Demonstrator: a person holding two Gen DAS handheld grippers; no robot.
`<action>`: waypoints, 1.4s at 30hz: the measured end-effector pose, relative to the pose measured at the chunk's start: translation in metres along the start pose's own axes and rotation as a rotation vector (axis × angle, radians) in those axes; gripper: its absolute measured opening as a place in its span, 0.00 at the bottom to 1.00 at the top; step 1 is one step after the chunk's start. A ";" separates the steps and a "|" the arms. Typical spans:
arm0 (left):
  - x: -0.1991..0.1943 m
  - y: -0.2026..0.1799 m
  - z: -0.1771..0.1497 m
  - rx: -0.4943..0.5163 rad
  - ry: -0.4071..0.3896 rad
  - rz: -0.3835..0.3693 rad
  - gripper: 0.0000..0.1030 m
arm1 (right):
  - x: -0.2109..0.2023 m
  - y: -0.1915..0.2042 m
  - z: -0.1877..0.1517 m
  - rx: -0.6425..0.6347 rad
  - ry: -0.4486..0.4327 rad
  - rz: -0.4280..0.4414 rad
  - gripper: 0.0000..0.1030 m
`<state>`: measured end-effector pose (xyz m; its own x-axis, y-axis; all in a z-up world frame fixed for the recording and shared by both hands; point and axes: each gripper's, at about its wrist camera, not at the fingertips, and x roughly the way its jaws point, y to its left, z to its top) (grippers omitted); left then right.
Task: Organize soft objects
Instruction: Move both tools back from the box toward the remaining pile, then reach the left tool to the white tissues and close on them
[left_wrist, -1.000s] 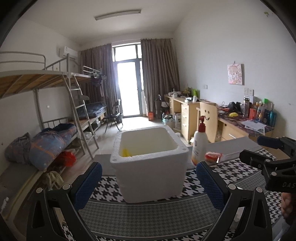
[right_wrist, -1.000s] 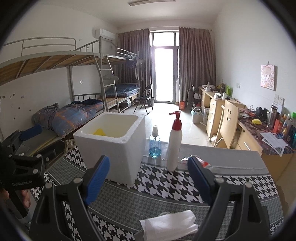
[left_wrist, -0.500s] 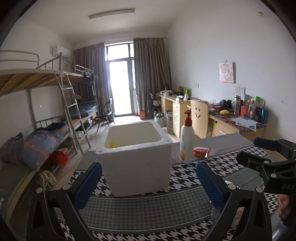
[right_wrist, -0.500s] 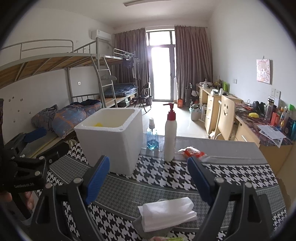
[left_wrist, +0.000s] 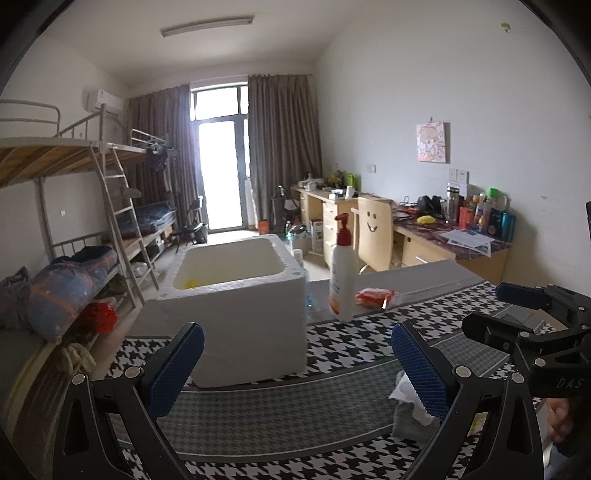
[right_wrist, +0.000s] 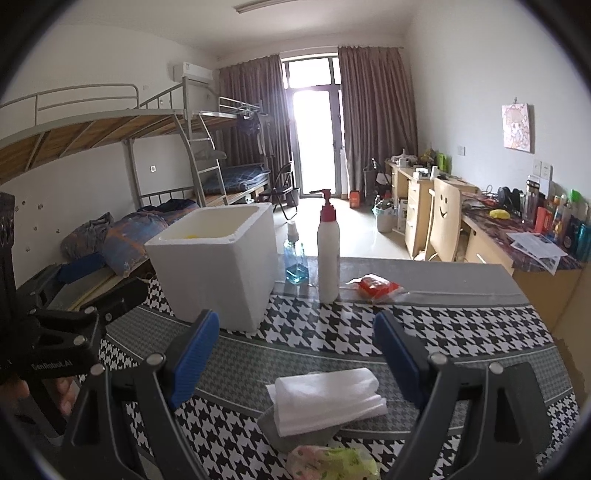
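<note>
- Houndstooth table (right_wrist: 461, 325): both views have dropped and slid in over the last second; approach under way.
- Foam box (right_wrist: 218, 273) upright at left, yellow item inside.
- Right gripper (right_wrist: 295, 350) wide open, empty; folded white cloth (right_wrist: 325, 395) just below its jaws now, likely first pick.
- Left gripper (left_wrist: 295, 358) wide open, empty.

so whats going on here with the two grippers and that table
A person holds a gripper in each hand over a houndstooth-covered table. Both the left gripper and the right gripper have their jaws open and empty. The right one points at a folded white cloth lying on a grey cloth. A white foam box stands further back beside a pump bottle. Nothing is picked up yet.
</note>
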<state>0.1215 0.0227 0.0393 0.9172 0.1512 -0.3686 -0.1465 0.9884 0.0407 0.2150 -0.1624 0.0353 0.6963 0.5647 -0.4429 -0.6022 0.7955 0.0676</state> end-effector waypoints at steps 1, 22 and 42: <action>0.001 -0.002 0.000 0.002 0.003 -0.005 0.99 | -0.001 -0.001 -0.001 0.000 -0.002 -0.002 0.86; 0.023 -0.030 -0.017 -0.007 0.072 -0.120 0.99 | -0.014 -0.018 -0.025 0.031 0.016 -0.060 0.86; 0.043 -0.052 -0.030 0.025 0.131 -0.185 0.99 | -0.015 -0.033 -0.052 0.057 0.059 -0.090 0.86</action>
<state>0.1571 -0.0224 -0.0068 0.8715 -0.0342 -0.4892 0.0303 0.9994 -0.0159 0.2040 -0.2085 -0.0070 0.7216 0.4775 -0.5013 -0.5136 0.8548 0.0749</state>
